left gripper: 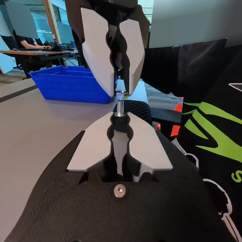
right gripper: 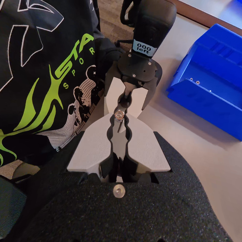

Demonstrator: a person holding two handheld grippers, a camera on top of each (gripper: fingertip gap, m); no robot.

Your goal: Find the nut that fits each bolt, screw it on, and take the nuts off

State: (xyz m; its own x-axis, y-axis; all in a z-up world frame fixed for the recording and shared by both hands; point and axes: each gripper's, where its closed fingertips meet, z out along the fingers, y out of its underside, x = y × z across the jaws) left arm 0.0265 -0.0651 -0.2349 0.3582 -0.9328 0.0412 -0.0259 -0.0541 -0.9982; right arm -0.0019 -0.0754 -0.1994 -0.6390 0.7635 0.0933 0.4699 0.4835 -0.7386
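My left gripper (left gripper: pixel 120 115) is shut on the black base of a silver bolt (left gripper: pixel 120 108), whose threaded shaft points away from the camera. My right gripper (left gripper: pixel 121 93) comes in from above, shut on a silver hex nut (left gripper: pixel 122 95). The nut sits just off the bolt's tip, in line with the shaft. In the right wrist view, my right gripper (right gripper: pixel 118 116) holds the nut (right gripper: pixel 118 115) at its fingertips. Through the nut's hole I see the bolt end. The left gripper (right gripper: pixel 122 110) faces it from beyond; the bolt's shaft is hidden behind the nut.
A blue plastic bin (left gripper: pixel 73 86) stands on the grey table (left gripper: pixel 39 124) behind the grippers; it also shows in the right wrist view (right gripper: pixel 209 85) with a few small parts inside. A person's black shirt with green print (right gripper: pixel 39 78) is close beside the grippers. A black chair (left gripper: pixel 138 108) stands beyond the table edge. The gap from one gripper's tips to the other's is roughly 4 cm.
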